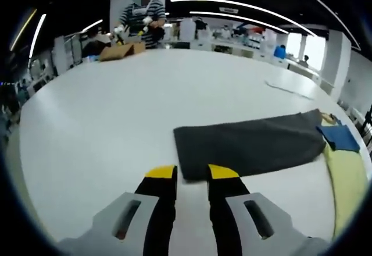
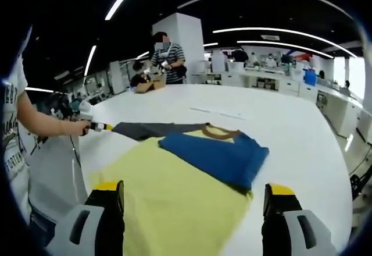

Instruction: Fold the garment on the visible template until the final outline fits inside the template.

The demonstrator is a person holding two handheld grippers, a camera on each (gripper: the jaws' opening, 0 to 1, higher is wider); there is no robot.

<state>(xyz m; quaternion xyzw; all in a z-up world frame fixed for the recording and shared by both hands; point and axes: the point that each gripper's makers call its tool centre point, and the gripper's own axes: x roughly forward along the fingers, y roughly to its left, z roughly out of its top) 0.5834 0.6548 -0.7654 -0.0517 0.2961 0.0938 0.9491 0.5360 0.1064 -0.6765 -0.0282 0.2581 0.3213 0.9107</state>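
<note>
The left gripper [image 1: 192, 174] has its jaws set close together with only a narrow gap and nothing between them, their yellow tips just short of the near edge of the grey sleeve [image 1: 250, 142] that lies flat on the white tabletop [image 1: 104, 128]. The right gripper [image 2: 195, 195] has its jaws spread wide and empty, one on each side of the near part of the shirt [image 2: 174, 192], whose yellow body spreads towards the camera with a blue sleeve [image 2: 218, 157] folded over it and a brown collar [image 2: 221, 132] just behind. The grey sleeve runs out to the far left in the right gripper view, where the left gripper, held in the person's hand [image 2: 81, 127], meets its end. The shirt looks light, soft and limp: it should drape and crease readily, offer no stiffness to push against, and slide easily on the smooth tabletop, so a pinch at a hem or sleeve end, lifted and carried over, seems the surer hold, with the sleeve's near end the obvious place for the left jaws. I cannot make out a template outline under the cloth. No container is by the shirt; at the far end a person [image 1: 142, 14] stands by what looks like a brown box [image 1: 122, 49], contents not readable.
</note>
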